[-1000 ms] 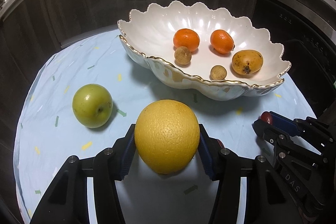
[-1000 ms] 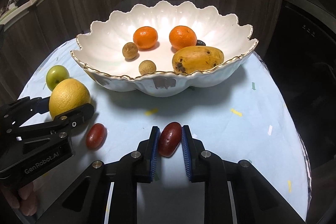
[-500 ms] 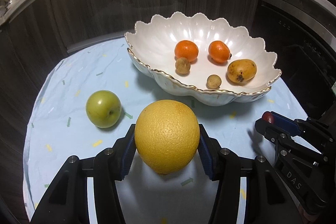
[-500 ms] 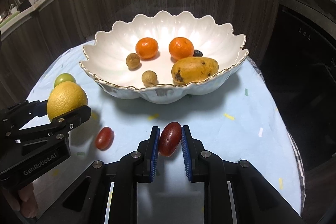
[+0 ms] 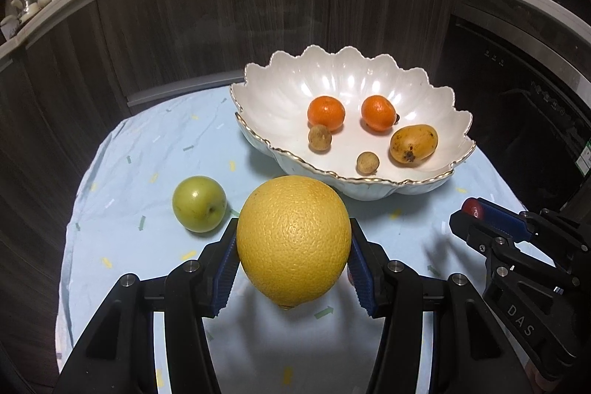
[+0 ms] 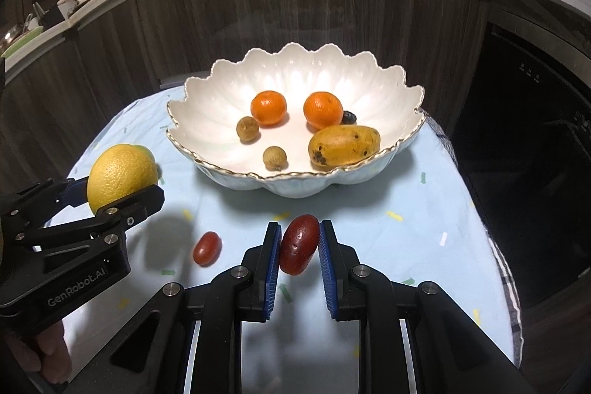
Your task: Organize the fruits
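The left gripper [image 5: 293, 274] clamps a large yellow citrus fruit [image 5: 293, 240] between its blue pads, held above the light blue cloth of the worktop [image 5: 147, 150] on the near side of the white scalloped bowl [image 5: 280, 87]. The fruit is almost round, slightly longer top to bottom, its stem end facing down toward the cloth.

The right gripper [image 6: 298, 263] is pinched narrow on a dark red oval fruit [image 6: 298, 244], also in front of the bowl. That fruit's long axis tilts, its upper end leaning toward the bowl and to the right.

A second, smaller red fruit [image 6: 207, 248] lies on the cloth, nearer than the bowl and to the left of the held one, well apart from the bowl wall. A green apple [image 5: 198, 204] sits on the cloth left of the bowl, just beside the yellow fruit.

Inside the bowl lie two tangerines [image 6: 268, 108], two small brown round fruits [image 6: 247, 129], and a spotted yellow mango [image 6: 343, 146] whose long axis runs along the bowl's near right rim.
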